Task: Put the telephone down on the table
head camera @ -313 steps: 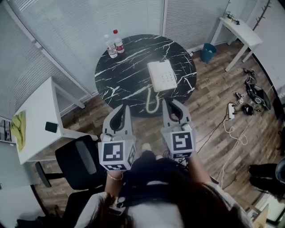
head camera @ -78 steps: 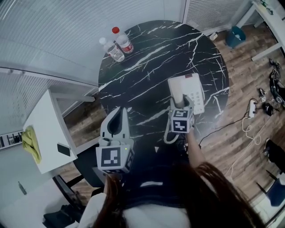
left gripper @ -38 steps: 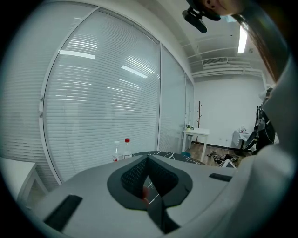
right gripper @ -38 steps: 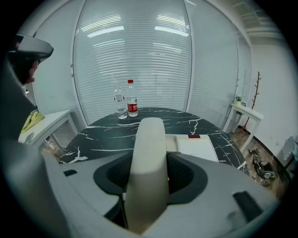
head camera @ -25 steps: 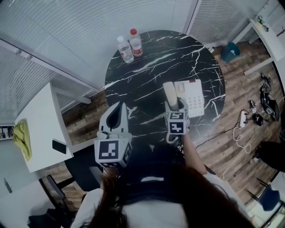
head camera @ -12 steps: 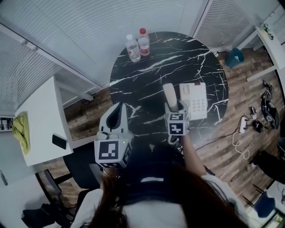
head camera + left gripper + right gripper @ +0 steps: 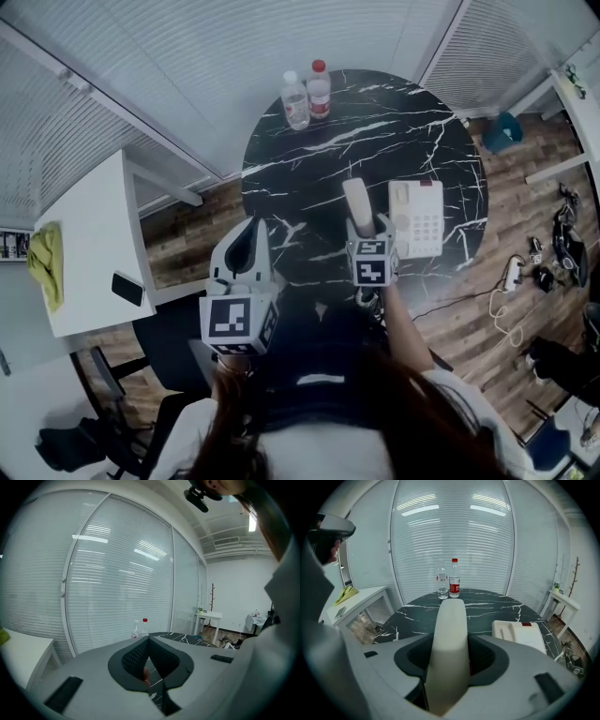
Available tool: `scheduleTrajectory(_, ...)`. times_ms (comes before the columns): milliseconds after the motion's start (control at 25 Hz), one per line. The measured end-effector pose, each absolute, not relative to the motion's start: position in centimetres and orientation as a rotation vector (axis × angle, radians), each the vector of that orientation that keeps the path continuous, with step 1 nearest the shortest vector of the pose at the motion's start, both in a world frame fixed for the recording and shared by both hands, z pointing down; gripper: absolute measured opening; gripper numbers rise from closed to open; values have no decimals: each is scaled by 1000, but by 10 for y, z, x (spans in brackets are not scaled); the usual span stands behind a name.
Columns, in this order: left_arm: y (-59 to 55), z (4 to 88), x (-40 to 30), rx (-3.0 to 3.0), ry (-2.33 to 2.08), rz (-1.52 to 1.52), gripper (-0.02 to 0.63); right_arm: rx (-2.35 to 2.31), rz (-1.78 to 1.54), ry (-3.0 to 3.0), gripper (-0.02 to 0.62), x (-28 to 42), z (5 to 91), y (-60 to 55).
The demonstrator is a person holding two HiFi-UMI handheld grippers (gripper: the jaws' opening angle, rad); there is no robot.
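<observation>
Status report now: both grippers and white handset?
Left gripper shut, empty. Right gripper shut on white plastic telephone handset, over black marble table, beside white telephone base. Two water bottles far off.

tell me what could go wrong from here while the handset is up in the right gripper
The right gripper holds the handset by one end, and most of its length sticks out ahead. It may pivot or slip as it goes down.

The telephone base sits close on the right of the handset on the table. If the handset drifts that way while being lowered, it could knock the base.
</observation>
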State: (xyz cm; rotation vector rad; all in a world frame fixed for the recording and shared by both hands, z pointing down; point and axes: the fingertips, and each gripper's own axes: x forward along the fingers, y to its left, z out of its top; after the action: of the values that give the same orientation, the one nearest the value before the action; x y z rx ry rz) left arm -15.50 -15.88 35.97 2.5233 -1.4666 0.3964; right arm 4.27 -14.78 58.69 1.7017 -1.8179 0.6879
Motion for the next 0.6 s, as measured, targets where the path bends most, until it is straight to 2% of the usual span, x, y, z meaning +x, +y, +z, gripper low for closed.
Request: scheduleTrajectory(600,-153,358,-186,2449,-1563,387,0,1620,678,-1868,221,12,591,-154)
